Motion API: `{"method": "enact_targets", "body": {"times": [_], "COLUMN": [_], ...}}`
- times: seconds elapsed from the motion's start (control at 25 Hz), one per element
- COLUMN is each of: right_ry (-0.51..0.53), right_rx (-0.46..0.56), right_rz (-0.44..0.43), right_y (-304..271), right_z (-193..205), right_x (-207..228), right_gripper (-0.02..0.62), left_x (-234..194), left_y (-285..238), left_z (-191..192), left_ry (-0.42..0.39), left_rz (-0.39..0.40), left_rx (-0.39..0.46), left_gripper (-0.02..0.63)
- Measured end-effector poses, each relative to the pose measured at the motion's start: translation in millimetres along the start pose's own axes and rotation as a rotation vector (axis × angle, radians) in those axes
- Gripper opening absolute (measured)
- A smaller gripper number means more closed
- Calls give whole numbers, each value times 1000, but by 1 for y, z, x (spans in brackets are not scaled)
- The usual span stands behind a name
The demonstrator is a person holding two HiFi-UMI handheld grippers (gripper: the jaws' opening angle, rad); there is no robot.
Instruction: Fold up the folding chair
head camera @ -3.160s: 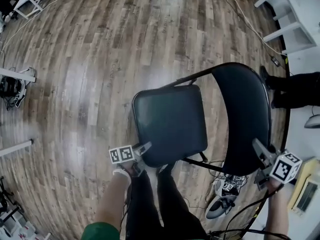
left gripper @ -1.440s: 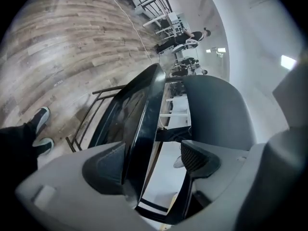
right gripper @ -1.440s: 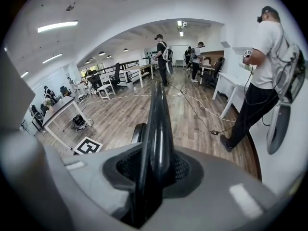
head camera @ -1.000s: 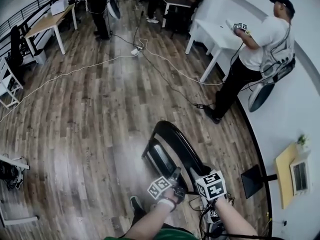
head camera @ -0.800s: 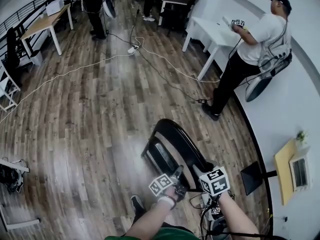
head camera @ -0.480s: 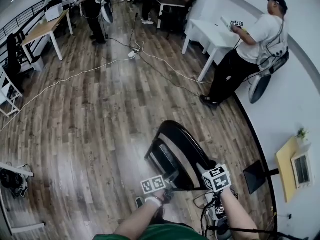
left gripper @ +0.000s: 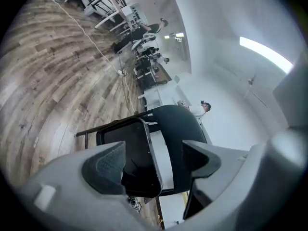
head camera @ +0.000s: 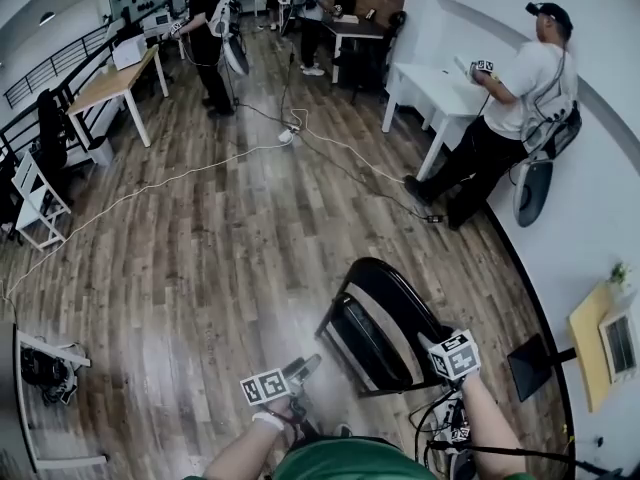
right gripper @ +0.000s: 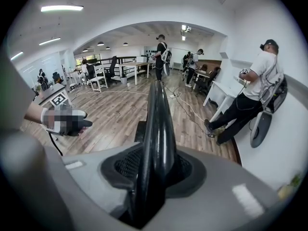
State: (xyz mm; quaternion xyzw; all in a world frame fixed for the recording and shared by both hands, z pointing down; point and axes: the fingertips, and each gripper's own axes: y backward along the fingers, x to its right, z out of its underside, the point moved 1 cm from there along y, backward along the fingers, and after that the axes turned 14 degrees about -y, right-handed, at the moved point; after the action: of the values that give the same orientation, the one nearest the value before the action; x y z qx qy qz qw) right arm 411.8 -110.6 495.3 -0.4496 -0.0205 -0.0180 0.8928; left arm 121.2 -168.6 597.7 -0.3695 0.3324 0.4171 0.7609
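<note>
The black folding chair (head camera: 385, 328) stands on the wood floor, its seat (left gripper: 137, 162) swung up close to the padded backrest (left gripper: 180, 129). My right gripper (head camera: 438, 346) is shut on the backrest's top edge (right gripper: 156, 124), which runs straight up between its pads (right gripper: 122, 165). My left gripper (head camera: 303, 366) hangs to the left of the chair, apart from it. In the left gripper view the left gripper (left gripper: 154, 160) stands open with nothing between its fingertips; the chair shows beyond them.
A person in a white shirt (head camera: 515, 93) stands by a white table (head camera: 440, 88) at the right wall. Cables (head camera: 200, 168) cross the floor. More people and desks (head camera: 120, 78) fill the far end. A white frame (head camera: 40, 203) is at left; gear (head camera: 452, 430) lies by my feet.
My left gripper has let go of the chair, pulled away to the left and rolled. The right gripper keeps its hold on the backrest. The head view has tilted up.
</note>
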Motion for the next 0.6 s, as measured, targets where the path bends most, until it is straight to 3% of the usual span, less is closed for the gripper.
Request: {"method": "enact_targets", "body": {"times": [0.04,0.08,0.12,0.28,0.44,0.6], "right_ry": [0,-1,-1,2,-12,-20], "right_rx": [1,1,1,4,-9,-8], "right_rz": [-1,-2,-2,1,-17,-45], "right_y": [0,0,0,2,5,4], "right_z": [0,0,0,-3,-2,-2], "right_x": [1,2,3,4,8,10], "right_gripper": [132,132,132,129,129,129], "left_x": [6,13,20,47,81,106], "left_y": [5,9,13,24,26,30], "left_z": [-8,-16,-25,-58,-74,-83], "left_ry": [-39,-92,-157,-458,-635,-662], "left_rz": [11,19,17,-67,-146,-210], "left_rx": [4,8,14,27,43,114], "left_gripper": [372,327,244,49,26,26]}}
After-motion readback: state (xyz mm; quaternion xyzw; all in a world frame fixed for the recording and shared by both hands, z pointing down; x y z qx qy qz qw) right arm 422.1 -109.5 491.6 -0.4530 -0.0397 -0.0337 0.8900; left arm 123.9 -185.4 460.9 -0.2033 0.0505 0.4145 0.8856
